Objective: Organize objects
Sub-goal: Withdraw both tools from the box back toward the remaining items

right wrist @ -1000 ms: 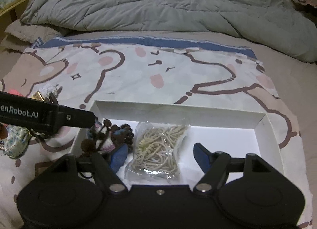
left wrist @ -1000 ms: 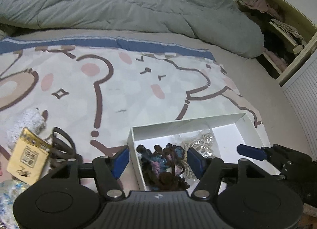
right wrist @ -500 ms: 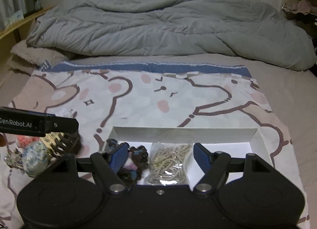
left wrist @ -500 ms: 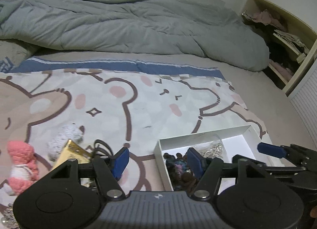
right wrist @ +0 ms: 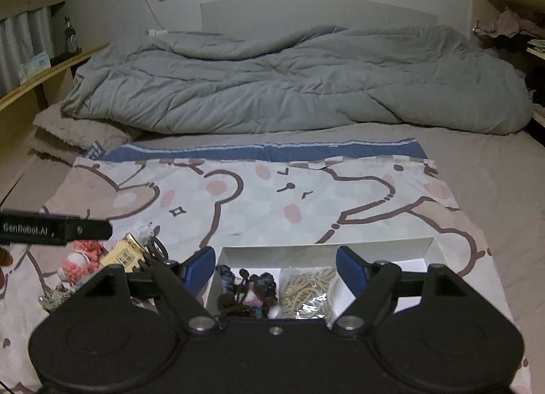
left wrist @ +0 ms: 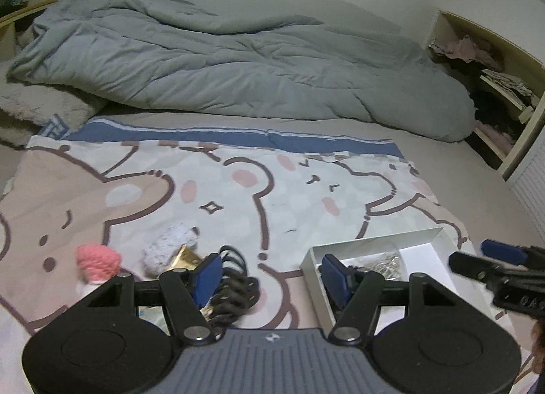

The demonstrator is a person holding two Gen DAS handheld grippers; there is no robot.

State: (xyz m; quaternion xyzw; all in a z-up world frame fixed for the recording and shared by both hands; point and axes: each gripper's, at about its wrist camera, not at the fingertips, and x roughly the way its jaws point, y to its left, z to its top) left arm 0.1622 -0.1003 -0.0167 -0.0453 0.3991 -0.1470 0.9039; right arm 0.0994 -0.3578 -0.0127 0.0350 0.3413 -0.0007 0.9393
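Note:
A white box lies on the bear-print sheet; it also shows in the left wrist view. In it are a bundle of dark hair ties and a clear bag of pale bands. Left of the box lie a pink knitted toy, a grey fluffy ball, a gold packet and black hair bands. My left gripper is open and empty above the hair bands and the box's left wall. My right gripper is open and empty above the box.
A grey duvet is heaped across the far half of the bed. A fuzzy pillow lies at far left. Open shelves with clothes stand at right. A wooden ledge with a bottle runs along the left wall.
Both grippers have pulled back and risen from the box, so more of the bed and room shows. The left gripper has shifted left. Both stay open and empty.

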